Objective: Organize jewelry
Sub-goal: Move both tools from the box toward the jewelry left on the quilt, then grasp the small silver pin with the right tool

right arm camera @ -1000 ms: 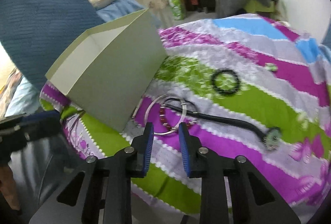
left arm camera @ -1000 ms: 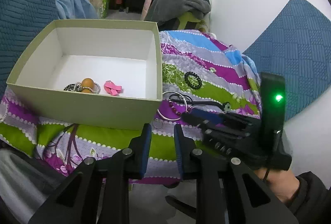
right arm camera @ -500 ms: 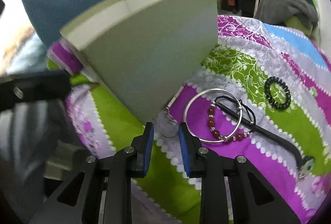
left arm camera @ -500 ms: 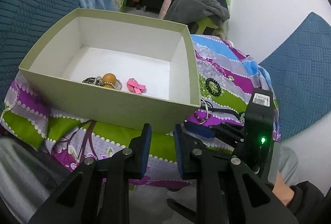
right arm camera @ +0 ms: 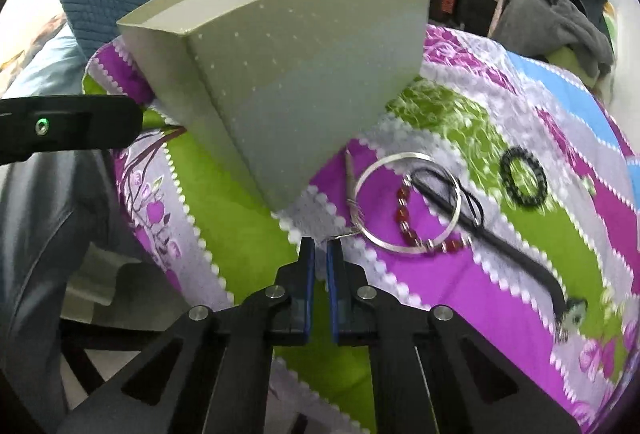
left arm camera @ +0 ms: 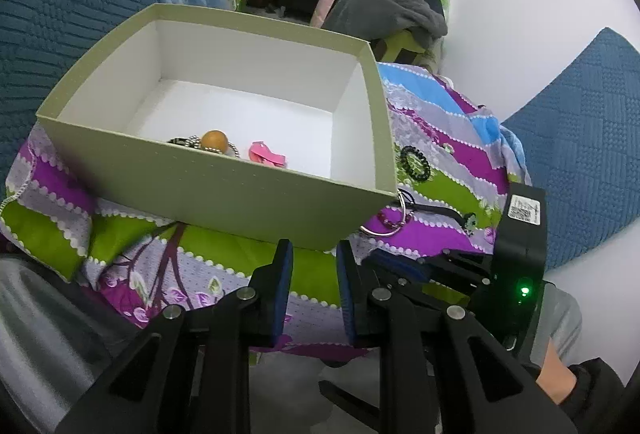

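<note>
R tongs [right arm camera: 321, 248] have just been closing, now nearly shut on thin chain [right arm camera: 349, 230] by box [right arm camera: 304, 73] corner. Lift slow, w/o snagging bangle [right arm camera: 408, 205]. L tongs [left arm camera: 314, 258] part-open, empty, near box front.

R tongs [right arm camera: 321, 249] just closed, maybe pinching something; L tongs [left arm camera: 313, 254] slightly apart.
</note>
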Motion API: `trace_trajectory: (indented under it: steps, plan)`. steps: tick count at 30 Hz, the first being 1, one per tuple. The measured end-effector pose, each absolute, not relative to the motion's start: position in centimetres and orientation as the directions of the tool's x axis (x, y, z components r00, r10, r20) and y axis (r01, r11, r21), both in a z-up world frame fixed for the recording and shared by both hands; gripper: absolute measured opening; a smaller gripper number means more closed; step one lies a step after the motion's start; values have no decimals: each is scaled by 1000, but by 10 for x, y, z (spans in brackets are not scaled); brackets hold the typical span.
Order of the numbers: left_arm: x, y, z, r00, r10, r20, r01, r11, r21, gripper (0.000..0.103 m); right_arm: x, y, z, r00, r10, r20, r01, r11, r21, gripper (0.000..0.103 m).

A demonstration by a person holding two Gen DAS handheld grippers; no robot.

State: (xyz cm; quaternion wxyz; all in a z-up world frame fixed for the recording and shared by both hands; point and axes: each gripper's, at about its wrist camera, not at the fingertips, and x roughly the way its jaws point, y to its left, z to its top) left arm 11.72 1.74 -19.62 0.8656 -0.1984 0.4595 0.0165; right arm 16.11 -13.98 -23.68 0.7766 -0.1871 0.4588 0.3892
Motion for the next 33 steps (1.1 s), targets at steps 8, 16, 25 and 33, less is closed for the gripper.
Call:
trace_trajectory:
  steps: [8, 16, 25, 33]
  plan:
    - [120, 5, -200, 571, -186, -800, -181, 922, -343, 20, 151, -172, -221, 289, 492, -821, -735, 664, 138, 3]
    - [118, 11, -200, 578, -182, -795, -188, 919, -347, 21, 172, -156, -213, 250, 593, -765, -722, 641, 260, 13]
    - [111, 22, -194, 599, -163, -784, -196, 919, -341, 24, 188, -135, -231, 239, 565, -790, -756, 619, 214, 19]
    - [110, 24, -192, 601, -156, -784, -208, 917, -341, 24, 184, -116, -239, 281, 499, -820, -805, 587, 81, 12]
